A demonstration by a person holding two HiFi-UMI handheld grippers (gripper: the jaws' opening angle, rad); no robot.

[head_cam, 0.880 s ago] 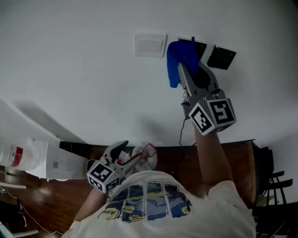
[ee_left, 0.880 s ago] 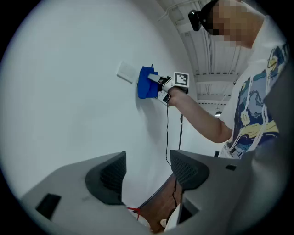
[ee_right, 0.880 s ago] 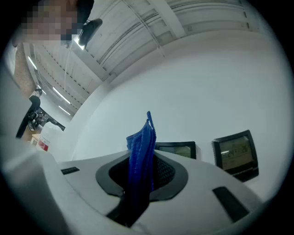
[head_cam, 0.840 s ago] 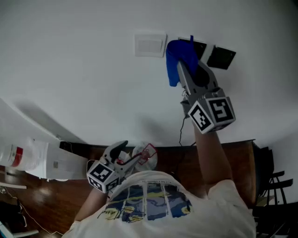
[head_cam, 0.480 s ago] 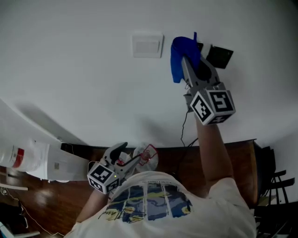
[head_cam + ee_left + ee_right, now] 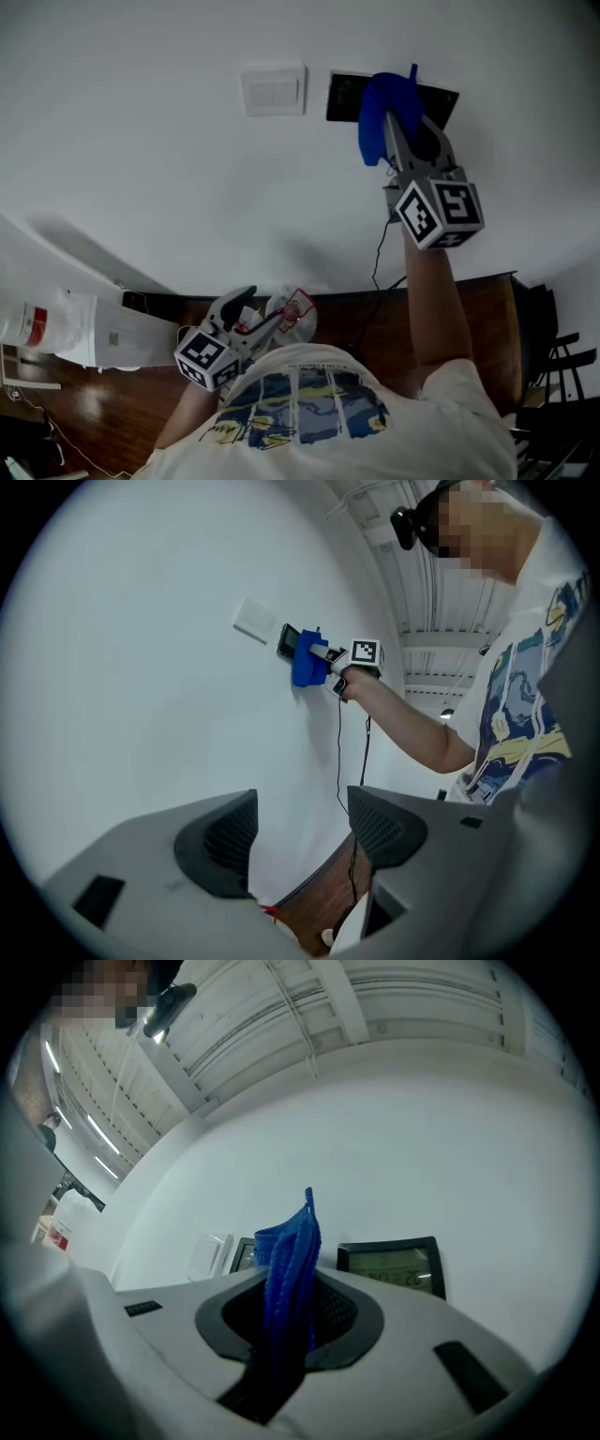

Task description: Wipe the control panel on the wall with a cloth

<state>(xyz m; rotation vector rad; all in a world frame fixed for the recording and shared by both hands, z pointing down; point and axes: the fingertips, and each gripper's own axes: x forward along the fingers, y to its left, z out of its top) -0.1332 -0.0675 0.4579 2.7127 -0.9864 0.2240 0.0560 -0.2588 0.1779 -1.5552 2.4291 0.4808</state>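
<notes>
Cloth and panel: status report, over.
Right gripper shut on cloth, up at wall. Left gripper open, empty, low. Cloth beside panel. Cable hangs below, clear.

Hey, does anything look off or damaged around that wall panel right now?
Nothing stands out. The blue cloth is clamped in the right gripper at the dark control panel, which looks intact, like the white switch plate beside it.

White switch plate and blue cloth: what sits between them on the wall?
A dark rectangular control panel, its right part behind the blue cloth; head view shows it.
</notes>
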